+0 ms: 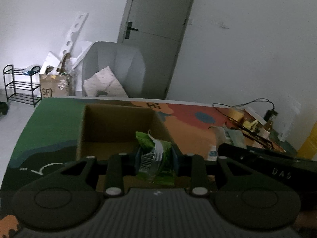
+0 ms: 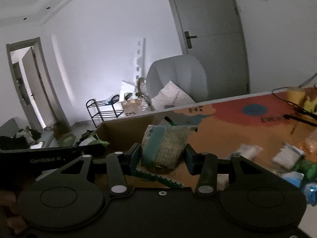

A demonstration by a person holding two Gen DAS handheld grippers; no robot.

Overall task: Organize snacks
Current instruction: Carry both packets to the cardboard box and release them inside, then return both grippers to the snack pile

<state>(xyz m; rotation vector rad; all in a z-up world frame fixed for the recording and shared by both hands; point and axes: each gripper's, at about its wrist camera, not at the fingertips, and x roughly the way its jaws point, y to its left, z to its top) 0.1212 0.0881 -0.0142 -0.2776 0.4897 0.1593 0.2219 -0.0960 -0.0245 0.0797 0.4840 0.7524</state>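
Left wrist view: a green snack packet point(image 1: 156, 154) is pinched between the closed fingers of the left gripper point(image 1: 157, 154), held above the near right corner of an open cardboard box point(image 1: 111, 127) on the colourful worktop point(image 1: 49, 123). Right wrist view: the right gripper point(image 2: 163, 154) has its fingers clamped on a teal and tan snack packet point(image 2: 164, 144), just beside the box's right wall. More packets point(image 2: 287, 158) lie blurred on the worktop to the right. A grey armchair point(image 1: 116, 67) and a door point(image 1: 156, 31) stand behind.
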